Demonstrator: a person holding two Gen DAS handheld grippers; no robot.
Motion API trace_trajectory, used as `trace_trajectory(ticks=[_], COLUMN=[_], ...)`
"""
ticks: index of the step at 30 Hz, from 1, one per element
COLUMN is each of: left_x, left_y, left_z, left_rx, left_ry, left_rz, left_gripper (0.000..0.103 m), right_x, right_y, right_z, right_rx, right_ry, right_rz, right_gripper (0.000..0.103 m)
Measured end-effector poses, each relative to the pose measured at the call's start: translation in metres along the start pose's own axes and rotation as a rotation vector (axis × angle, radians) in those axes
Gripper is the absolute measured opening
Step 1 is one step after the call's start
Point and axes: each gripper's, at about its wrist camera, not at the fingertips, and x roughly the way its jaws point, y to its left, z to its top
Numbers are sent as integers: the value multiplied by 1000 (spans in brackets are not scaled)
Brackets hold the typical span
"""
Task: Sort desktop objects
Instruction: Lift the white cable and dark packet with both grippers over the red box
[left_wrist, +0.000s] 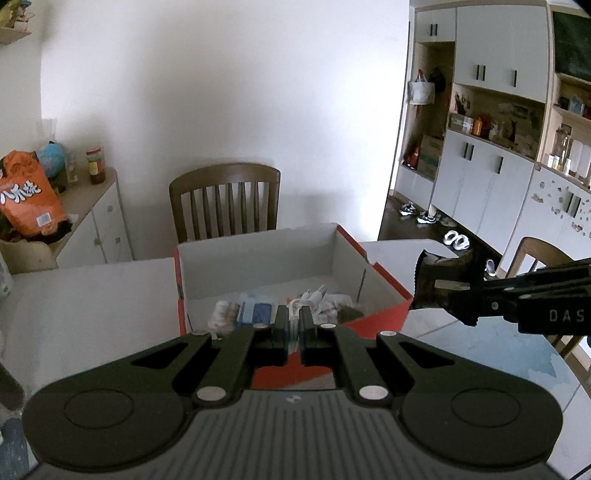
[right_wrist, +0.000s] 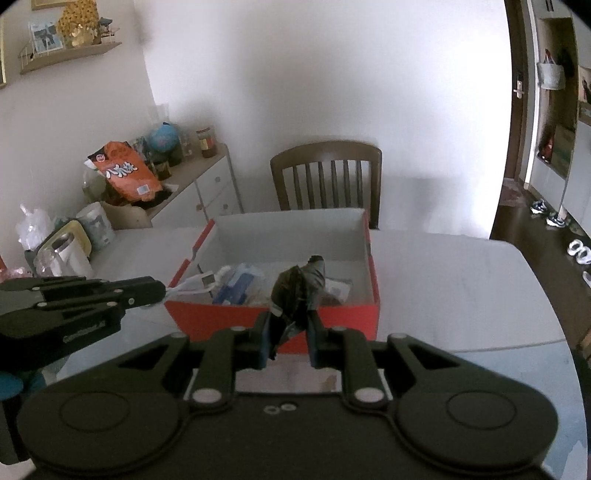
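Red box (right_wrist: 273, 317) of clutter before chair (right_wrist: 327, 177), left hand-held gripper (left_wrist: 293, 325) pinching white cable (right_wrist: 192, 282), right hand-held gripper (right_wrist: 290, 332) pinching dark packet (right_wrist: 299, 288).

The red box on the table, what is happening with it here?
A person holds tongs in each hand in front of the red box. The left tongs are shut on a white cable, the right tongs on a dark crumpled wrapper. Some small items already lie inside the box.

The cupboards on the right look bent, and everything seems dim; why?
Left wrist view: fisheye lens bows the white cupboards; the red cardboard box is slightly soft. Right wrist view: corners go black, bright doorway light washes out the wall.
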Motion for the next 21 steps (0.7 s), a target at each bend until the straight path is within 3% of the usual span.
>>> trace_trajectory(ticks=[21], left_x=[51], left_y=[15], left_z=[54], left_rx=[25], left_ry=[-11], left_rz=[1], left_gripper=[4], right_x=[34], right_y=[-2], right_z=[37], right_rx=[-40], right_ry=[-2], right_rz=[13], right_gripper=[19])
